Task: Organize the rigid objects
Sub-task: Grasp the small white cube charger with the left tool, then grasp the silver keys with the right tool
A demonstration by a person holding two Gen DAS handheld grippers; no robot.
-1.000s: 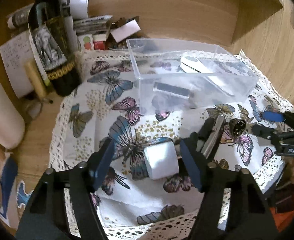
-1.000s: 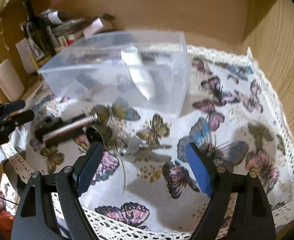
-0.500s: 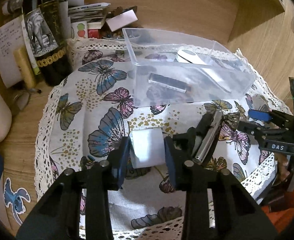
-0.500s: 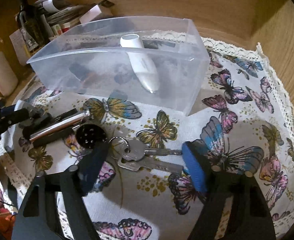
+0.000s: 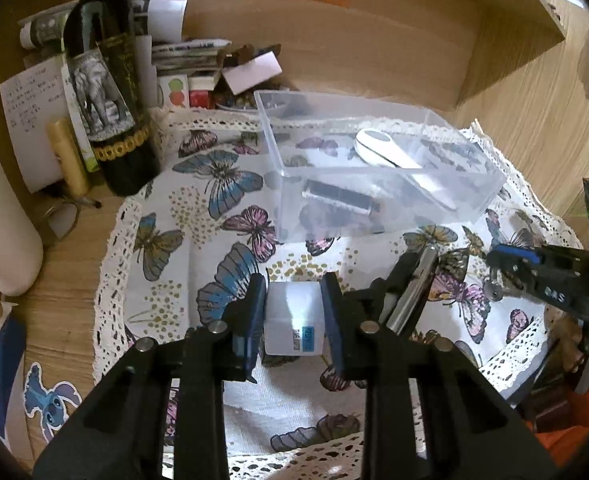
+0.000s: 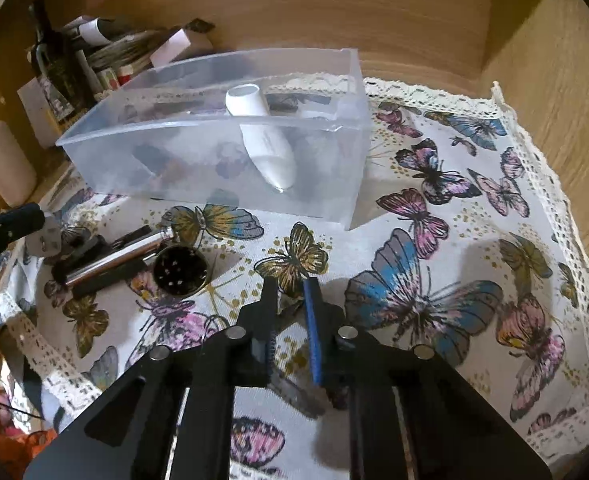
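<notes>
Two handheld grippers work over a butterfly-print cloth (image 5: 198, 216) edged in lace on a wooden desk. The left gripper (image 5: 293, 300) is clamped on a small white block (image 5: 292, 320) with a blue barcode label, its blue-padded fingers pressing both sides, just in front of a clear plastic bin (image 5: 374, 208). Inside the bin lie a white oblong device (image 5: 390, 156) and a dark cylinder (image 5: 340, 198). The right gripper (image 6: 292, 292) has its fingers drawn nearly together over the cloth, pinching a set of keys (image 6: 290, 312) that is mostly hidden between them. To its left on the cloth lie a silver tube on a black holder (image 6: 110, 260) and a round dark perforated disc (image 6: 180, 270), touching each other. A dark wine bottle (image 5: 106, 92) with an elephant label stands off the cloth beside stacked papers (image 5: 182, 52)
</notes>
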